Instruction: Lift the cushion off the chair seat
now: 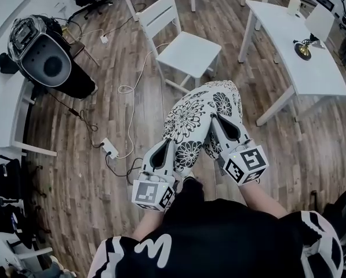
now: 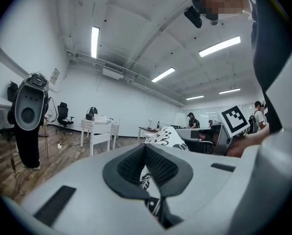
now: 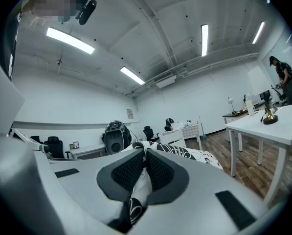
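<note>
Head view first. Black-and-white floral fabric cushion pinched along its near edge by both tools: left gripper clamped on the near left corner, right gripper clamped on the right side a bit further up. Two-point grip presumably there to stop a floppy thing from folding or swinging. Cushion hanging out ahead of the tips over the wood-plank floor, well apart from the white slatted wooden chair, which sits beyond the tips with a bare seat. So the lift is basically done, going by that. Hard to judge height off the floor from such a steep angle. Underside of the cushion not visible, hands mostly tucked behind the marker cubes.

Left gripper view next. Left gripper squeezed down narrow, dark ribbed pads biting a fold of the patterned cloth. Rest of the cushion bulging up just past the tips and slightly right. How deep the bite goes: buried inside the pads, no telling.

Right gripper view last. Same story: right gripper nearly closed, with white-and-black cloth bunched between the pads. Cushion spreading ahead of the tips and rightward. White rectangular table off to the right, cut off at the frame edge. Chair not obvious here, probably hidden behind the cushion.
</note>
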Motion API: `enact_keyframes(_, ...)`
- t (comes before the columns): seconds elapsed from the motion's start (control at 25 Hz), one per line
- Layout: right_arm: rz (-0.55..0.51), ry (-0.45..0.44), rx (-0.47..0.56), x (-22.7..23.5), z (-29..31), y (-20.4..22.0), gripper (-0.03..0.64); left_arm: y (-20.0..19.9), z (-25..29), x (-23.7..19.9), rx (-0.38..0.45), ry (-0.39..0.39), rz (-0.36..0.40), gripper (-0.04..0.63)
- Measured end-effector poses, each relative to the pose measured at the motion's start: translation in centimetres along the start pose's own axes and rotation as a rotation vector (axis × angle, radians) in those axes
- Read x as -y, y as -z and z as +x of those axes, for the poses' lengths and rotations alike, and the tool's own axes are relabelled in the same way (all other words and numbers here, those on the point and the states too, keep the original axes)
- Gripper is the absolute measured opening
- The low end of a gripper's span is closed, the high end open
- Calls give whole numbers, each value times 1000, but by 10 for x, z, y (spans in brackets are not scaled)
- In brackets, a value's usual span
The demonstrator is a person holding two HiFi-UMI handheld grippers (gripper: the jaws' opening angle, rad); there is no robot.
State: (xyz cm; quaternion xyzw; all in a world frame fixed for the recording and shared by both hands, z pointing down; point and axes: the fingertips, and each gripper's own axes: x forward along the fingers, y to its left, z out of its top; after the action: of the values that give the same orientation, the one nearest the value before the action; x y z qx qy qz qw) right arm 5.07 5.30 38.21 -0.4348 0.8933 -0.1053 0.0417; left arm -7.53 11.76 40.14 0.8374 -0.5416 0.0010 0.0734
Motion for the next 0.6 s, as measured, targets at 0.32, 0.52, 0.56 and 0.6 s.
enact_keyframes(0.32, -10, -13, 11, -7, -77, -5, 31, 8, -39, 67, 3, -9, 16, 5)
enact_keyframes(0.52, -3, -19, 17, -15, -124, -4, 31, 17, -65, 104, -3, -13, 17, 5)
enact_keyframes(0.56, -1, -20, 17, -17, -132, -3, 31, 19, -70, 110, -5, -14, 15, 5)
enact_keyframes(0.6, 0, -22, 18, -19, -139, -3, 31, 21, -75, 115, -7, -16, 10, 5)
